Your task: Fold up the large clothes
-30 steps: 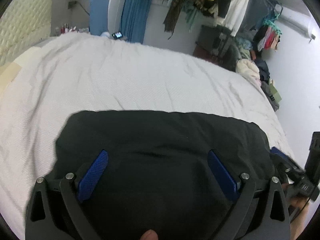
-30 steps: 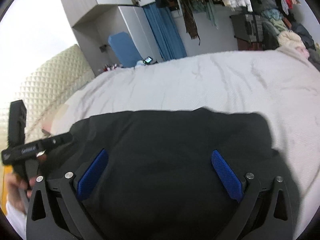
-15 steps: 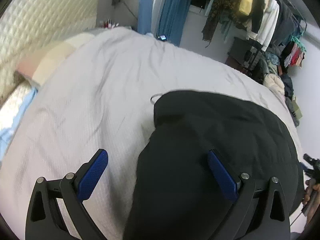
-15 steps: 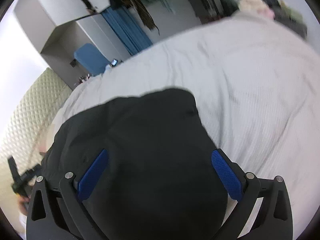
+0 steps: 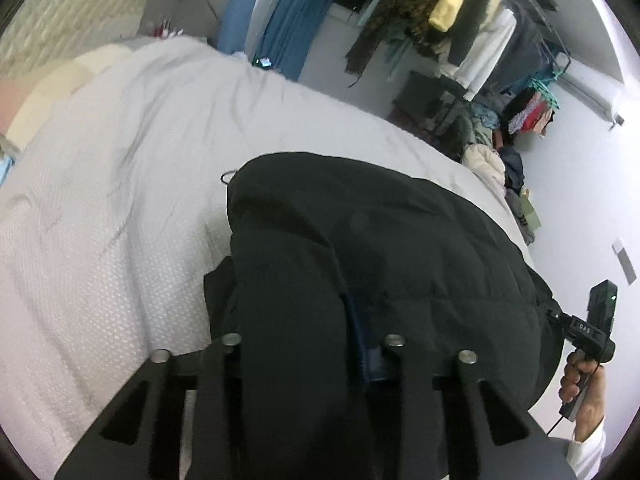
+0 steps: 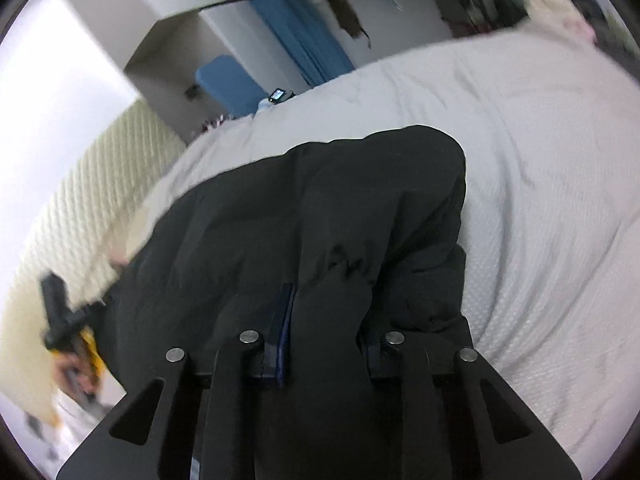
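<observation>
Bedroom setting: a wide bed with a pale textured coverlet fills most of both views, with a quilted headboard at upper left and a crowded clothes rail along the far wall at upper right. A blue curtain hangs at top centre, and loose clothing is heaped on the floor past the bed's far edge.

A black padded jacket lies bunched on the near part of the bed, occupying the lower centre of each frame. The left gripper is closed down narrow with a thick fold of the jacket pinched between its blue pads. The right gripper is likewise drawn in tight on jacket fabric at the opposite side, one blue pad edge showing beside the cloth.

Risks, as judged: the material is bulky and looks slippery, so a fold may slide out of either pinch if pulled unevenly. Each grip may have caught several layers, which would drag hidden fabric and spoil the fold line. The right view is motion-blurred; fast travel could shed the grip. The coverlet is loose and could ruck up beneath the garment.
</observation>
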The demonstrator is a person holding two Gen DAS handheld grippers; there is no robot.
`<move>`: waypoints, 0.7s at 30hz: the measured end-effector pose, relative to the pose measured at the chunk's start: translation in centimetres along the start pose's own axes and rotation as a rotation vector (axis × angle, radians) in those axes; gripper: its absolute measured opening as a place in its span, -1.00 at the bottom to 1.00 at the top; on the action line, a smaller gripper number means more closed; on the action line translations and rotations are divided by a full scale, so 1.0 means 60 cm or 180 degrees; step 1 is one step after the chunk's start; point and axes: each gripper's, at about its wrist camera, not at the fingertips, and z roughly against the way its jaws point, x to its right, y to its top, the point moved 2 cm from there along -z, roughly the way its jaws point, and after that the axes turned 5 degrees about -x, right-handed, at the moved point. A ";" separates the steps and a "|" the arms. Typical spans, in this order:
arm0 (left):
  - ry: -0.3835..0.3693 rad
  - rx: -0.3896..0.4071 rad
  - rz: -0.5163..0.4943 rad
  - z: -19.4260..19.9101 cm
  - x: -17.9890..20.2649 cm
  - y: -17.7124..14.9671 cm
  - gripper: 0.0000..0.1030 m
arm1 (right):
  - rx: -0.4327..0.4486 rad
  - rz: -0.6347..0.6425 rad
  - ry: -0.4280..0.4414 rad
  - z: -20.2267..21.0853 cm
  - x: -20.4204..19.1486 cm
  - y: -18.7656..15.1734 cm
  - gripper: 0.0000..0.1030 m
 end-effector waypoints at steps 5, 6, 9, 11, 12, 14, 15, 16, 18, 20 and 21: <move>0.0366 -0.0166 -0.0235 -0.019 0.020 -0.026 -0.40 | -0.0225 0.0366 -0.0539 -0.037 -0.033 -0.030 -0.55; 0.0373 -0.0217 -0.0224 -0.026 0.017 -0.033 -0.39 | -0.0278 0.0407 -0.0620 -0.045 -0.036 -0.034 -0.54; 0.0466 -0.0265 -0.0264 -0.043 0.014 -0.047 -0.34 | -0.0334 0.0411 -0.0771 -0.061 -0.037 -0.044 -0.45; 0.0512 -0.0283 -0.0302 -0.052 0.013 -0.053 -0.33 | -0.0370 0.0413 -0.0875 -0.076 -0.039 -0.051 -0.42; 0.0527 -0.0282 -0.0316 -0.056 0.013 -0.053 -0.33 | -0.0379 0.0432 -0.0922 -0.080 -0.038 -0.052 -0.39; 0.0546 -0.0238 -0.0349 -0.059 0.017 -0.055 -0.31 | -0.0388 0.0412 -0.0999 -0.091 -0.038 -0.054 -0.35; 0.0547 -0.0192 -0.0368 -0.058 0.018 -0.056 -0.29 | -0.0371 0.0386 -0.1022 -0.090 -0.038 -0.056 -0.34; 0.0538 -0.0162 -0.0386 -0.056 0.017 -0.056 -0.27 | -0.0342 0.0351 -0.1056 -0.088 -0.037 -0.057 -0.30; 0.0553 -0.0131 -0.0335 -0.053 0.011 -0.052 -0.18 | -0.0262 0.0294 -0.1103 -0.083 -0.040 -0.059 -0.29; 0.0546 -0.0130 -0.0189 -0.043 0.002 -0.049 -0.10 | -0.0184 0.0262 -0.1164 -0.069 -0.048 -0.064 -0.25; 0.0543 -0.0120 -0.0131 -0.035 -0.001 -0.047 -0.10 | -0.0147 0.0262 -0.1188 -0.061 -0.051 -0.067 -0.17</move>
